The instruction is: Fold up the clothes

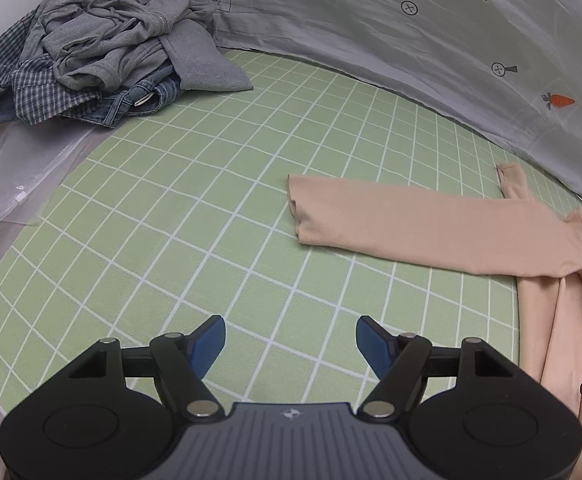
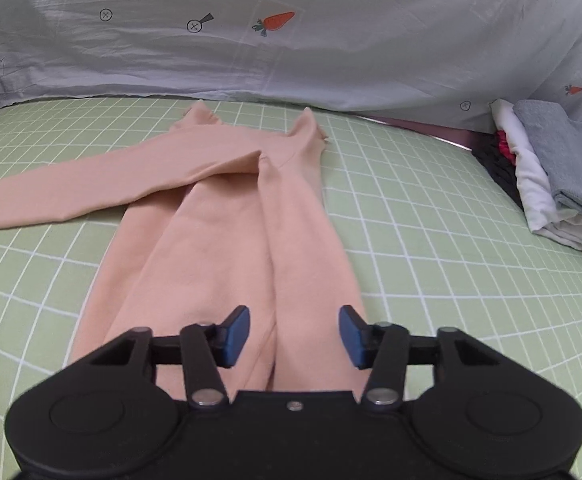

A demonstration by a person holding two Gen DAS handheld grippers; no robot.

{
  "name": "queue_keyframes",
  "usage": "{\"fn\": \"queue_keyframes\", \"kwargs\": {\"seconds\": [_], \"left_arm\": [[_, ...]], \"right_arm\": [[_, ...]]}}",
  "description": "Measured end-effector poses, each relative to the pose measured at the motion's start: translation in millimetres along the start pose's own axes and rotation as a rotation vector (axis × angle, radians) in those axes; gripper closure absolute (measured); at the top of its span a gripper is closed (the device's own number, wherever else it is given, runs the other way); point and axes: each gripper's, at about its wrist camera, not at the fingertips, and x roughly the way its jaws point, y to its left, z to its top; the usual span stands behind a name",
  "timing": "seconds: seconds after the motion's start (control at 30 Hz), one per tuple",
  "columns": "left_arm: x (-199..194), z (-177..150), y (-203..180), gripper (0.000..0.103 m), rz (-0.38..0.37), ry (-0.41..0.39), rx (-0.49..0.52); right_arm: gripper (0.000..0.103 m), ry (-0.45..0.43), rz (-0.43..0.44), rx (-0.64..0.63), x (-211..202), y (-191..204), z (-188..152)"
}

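A peach long-sleeved garment point(image 2: 227, 240) lies flat on the green checked mat point(image 2: 431, 240), its body partly folded lengthwise and one sleeve point(image 2: 51, 196) stretched out to the left. In the left wrist view the same garment point(image 1: 431, 228) lies to the right, with the sleeve end pointing toward the middle of the mat. My right gripper point(image 2: 294, 320) hovers over the near end of the garment's body, jaws apart and the pads not pressing the cloth. My left gripper point(image 1: 291, 332) stands open over bare mat, left of the garment, with nothing between its fingers.
A heap of unfolded grey, checked and denim clothes point(image 1: 103, 52) sits at the mat's far left corner. A stack of folded clothes point(image 2: 551, 176) lies at the right edge. A grey carrot-print sheet point(image 2: 291, 40) borders the back. A clear plastic bag point(image 1: 11, 184) lies on the left.
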Motion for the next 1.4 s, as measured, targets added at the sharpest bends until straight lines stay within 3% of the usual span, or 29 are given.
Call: {"fn": "queue_keyframes", "kwargs": {"seconds": [0.1,0.23,0.5,0.77,0.8,0.87,0.9,0.93,1.0,1.07,1.1,1.13,1.4], "left_arm": [[-5.4,-7.0,11.8,0.03,-0.002,0.006,0.018],[-8.5,-11.6,27.7,0.03,0.007,0.01,0.015],[-14.0,-14.6,41.3,0.03,-0.002,-0.001,-0.022],[-13.9,-18.5,31.6,0.028,-0.017,0.013,-0.022],[-14.6,-18.6,29.8,0.027,-0.015,0.011,-0.021],[-16.1,-18.7,26.2,0.025,-0.009,0.006,-0.022],[-16.7,-18.4,24.5,0.025,-0.006,0.002,-0.025],[-16.9,-17.8,21.7,0.025,-0.003,-0.001,-0.029],[-17.2,-16.6,15.4,0.022,0.004,-0.007,-0.036],[-16.9,-15.5,8.1,0.017,0.01,-0.01,-0.04],[-16.3,-14.9,3.7,0.014,0.013,-0.009,-0.041],[-15.5,-14.3,-1.0,0.014,0.018,-0.008,-0.041],[-4.3,2.7,-37.8,0.006,0.036,-0.018,-0.087]], "right_arm": [[0.076,0.014,-0.016,0.032,2.4,0.3,-7.8],[0.1,0.023,-0.02,0.097,2.4,-6.4,-15.0],[0.101,-0.057,0.081,0.223,-37.4,-19.9,-8.8],[0.101,0.069,0.191,0.278,-4.3,-18.6,-19.0],[0.099,0.08,0.204,0.291,-2.9,-20.6,-20.3],[0.084,0.093,0.234,0.309,-6.2,-24.9,-21.6],[0.066,0.09,0.245,0.319,-10.5,-27.7,-22.1],[0.053,0.082,0.246,0.331,-14.8,-31.7,-21.7],[0.047,0.061,0.241,0.355,-23.0,-40.3,-20.4],[0.035,0.05,0.216,0.371,-26.2,-50.7,-17.5],[0.017,0.047,0.196,0.375,-26.7,-55.4,-16.0],[0.006,0.042,0.172,0.368,-26.4,-59.9,-14.3],[0.0,0.035,0.08,0.273,-22.0,-84.0,2.8]]}}
